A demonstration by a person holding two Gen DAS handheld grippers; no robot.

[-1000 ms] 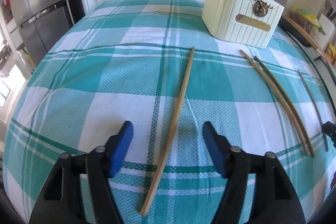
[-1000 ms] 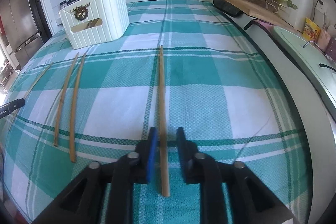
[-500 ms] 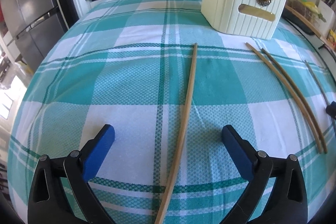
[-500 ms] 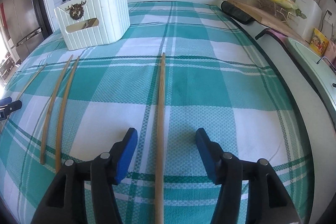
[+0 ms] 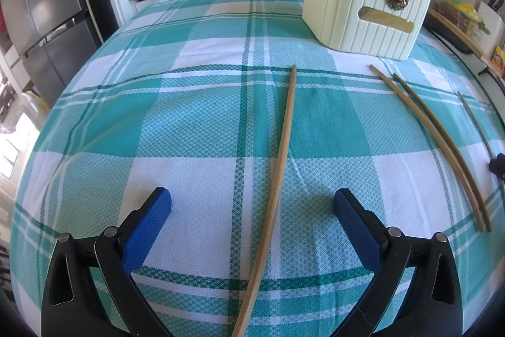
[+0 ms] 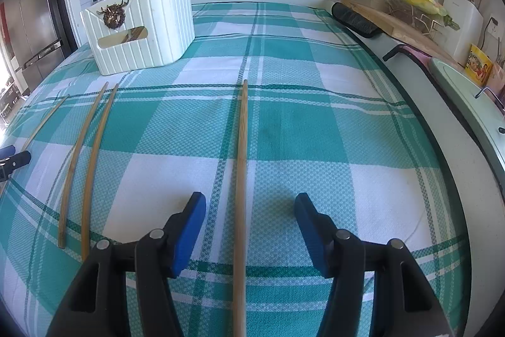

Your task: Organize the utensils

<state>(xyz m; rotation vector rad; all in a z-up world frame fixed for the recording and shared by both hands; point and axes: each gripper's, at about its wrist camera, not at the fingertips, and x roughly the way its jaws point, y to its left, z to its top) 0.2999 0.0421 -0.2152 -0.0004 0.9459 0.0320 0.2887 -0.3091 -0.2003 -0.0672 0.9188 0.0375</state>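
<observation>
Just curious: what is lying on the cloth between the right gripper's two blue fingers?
In the right wrist view, one long wooden chopstick lies between the open right gripper's fingers, untouched.

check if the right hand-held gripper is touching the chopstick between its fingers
Apart. The right wrist view shows the right hand-held gripper open, with bare cloth on both sides between its blue pads and the chopstick.

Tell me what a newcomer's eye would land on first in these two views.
The teal-and-white checked tablecloth fills both views, with long bamboo chopsticks lying loose on it: one chopstick runs straight out between the open blue jaws of the right gripper, another between those of the left gripper. Behind them stands a cream ribbed basket with a brass stag emblem.
</observation>
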